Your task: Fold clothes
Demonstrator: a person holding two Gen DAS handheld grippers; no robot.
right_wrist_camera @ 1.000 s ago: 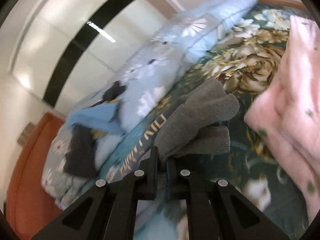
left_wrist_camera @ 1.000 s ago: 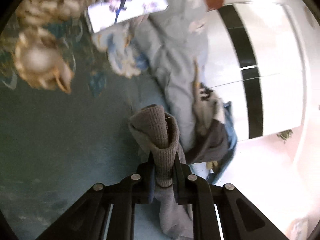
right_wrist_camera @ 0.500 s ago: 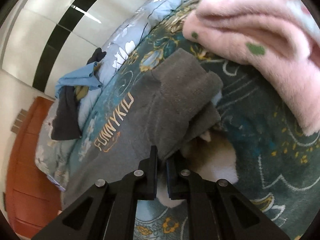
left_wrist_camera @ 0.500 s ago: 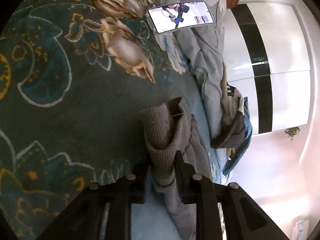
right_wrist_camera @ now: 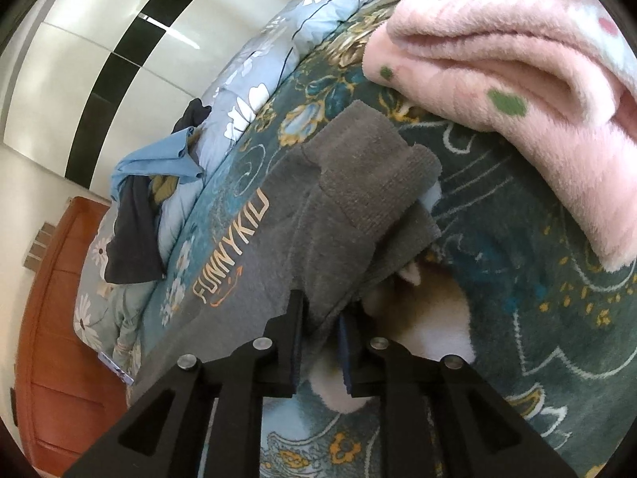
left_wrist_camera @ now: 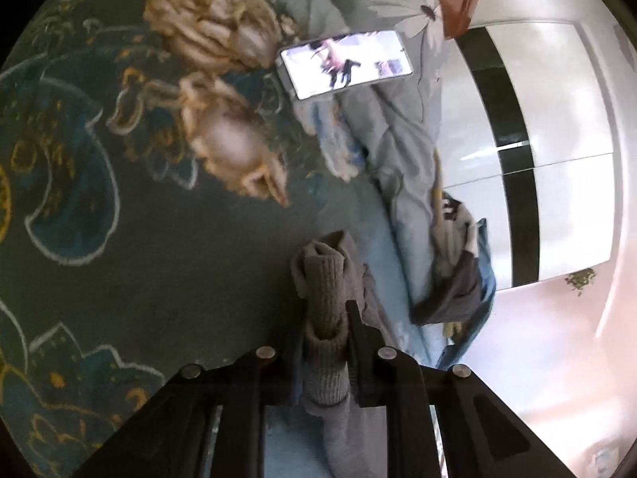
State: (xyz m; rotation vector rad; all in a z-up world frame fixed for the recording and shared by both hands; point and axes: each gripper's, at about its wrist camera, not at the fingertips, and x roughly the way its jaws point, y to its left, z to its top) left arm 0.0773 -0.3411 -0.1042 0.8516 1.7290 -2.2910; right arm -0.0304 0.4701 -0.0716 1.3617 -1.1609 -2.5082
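A grey sweater with orange "FUNNYKID" lettering (right_wrist_camera: 254,263) lies on the dark green floral bedspread (right_wrist_camera: 537,318), one sleeve folded across its body. My right gripper (right_wrist_camera: 322,310) has its jaws slightly parted around the sweater's edge, with the cloth lying loosely between them. My left gripper (left_wrist_camera: 327,318) is shut on the sweater's ribbed grey cuff (left_wrist_camera: 324,279), which bunches up between the fingers just above the bedspread (left_wrist_camera: 139,259).
A folded pink fleece (right_wrist_camera: 517,79) lies at the upper right. A phone with a lit screen (left_wrist_camera: 346,61) rests on a light blue daisy quilt (left_wrist_camera: 402,151). Blue and dark clothes (right_wrist_camera: 147,199) are heaped on the quilt. White wardrobe doors and an orange headboard stand behind.
My right gripper's jaws have parted slightly on the sweater, and it has dropped with the sleeve onto the bedspread. My left gripper keeps its hold on the cuff and has shifted a little.
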